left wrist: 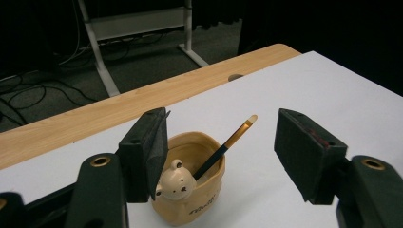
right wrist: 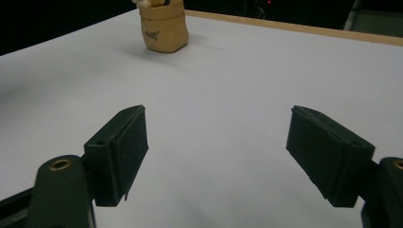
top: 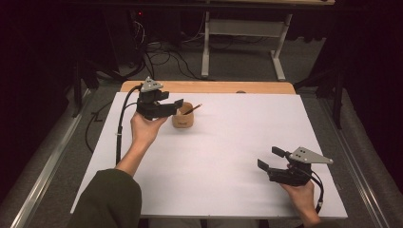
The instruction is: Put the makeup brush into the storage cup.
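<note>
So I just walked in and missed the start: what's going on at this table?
A person holds a hand-held gripper in each hand. The left hand-held gripper hovers open at a small tan bear-faced cup with a pencil leaning in it; nothing is gripped yet. The right hand-held gripper waits open above the white table, well away from the cup.

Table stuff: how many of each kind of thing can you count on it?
Cups: 1, a tan cup with a little bear on its rim
Pencils: 1, a pencil leaning inside the cup
Grippers: 2, the left gripper by the cup and the right gripper over the white table, both open
Total: 4
</note>
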{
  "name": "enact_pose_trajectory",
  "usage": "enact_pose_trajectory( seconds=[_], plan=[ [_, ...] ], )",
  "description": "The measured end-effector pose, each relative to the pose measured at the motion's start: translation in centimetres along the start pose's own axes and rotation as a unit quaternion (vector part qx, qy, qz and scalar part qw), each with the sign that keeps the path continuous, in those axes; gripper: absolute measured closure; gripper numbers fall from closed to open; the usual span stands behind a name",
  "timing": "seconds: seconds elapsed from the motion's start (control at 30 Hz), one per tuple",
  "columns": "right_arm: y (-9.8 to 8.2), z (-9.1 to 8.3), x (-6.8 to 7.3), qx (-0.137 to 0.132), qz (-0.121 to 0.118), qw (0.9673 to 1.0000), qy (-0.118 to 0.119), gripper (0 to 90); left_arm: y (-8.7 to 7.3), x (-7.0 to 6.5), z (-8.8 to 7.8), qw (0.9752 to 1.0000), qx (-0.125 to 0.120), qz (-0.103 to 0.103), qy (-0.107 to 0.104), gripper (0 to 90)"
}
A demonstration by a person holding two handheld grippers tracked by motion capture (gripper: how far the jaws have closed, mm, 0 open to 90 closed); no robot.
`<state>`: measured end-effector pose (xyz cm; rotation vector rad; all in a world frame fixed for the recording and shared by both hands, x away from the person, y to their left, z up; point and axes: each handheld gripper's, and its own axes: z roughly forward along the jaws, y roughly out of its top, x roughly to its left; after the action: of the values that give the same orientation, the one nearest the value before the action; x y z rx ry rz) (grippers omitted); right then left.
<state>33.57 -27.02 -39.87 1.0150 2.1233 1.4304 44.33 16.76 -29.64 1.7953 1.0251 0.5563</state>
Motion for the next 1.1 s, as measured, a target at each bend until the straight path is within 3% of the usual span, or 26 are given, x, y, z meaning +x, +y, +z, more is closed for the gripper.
enact_pose_trajectory(
  seconds=[1.1],
  plan=[
    [-0.1, 0.1, 0.0, 0.006, -0.002, 1.0000, -0.003, 23.4, -0.7, 0.1, -2.3, 0.9999, -0.010, 0.002, -0.011, 36.6]
  ],
)
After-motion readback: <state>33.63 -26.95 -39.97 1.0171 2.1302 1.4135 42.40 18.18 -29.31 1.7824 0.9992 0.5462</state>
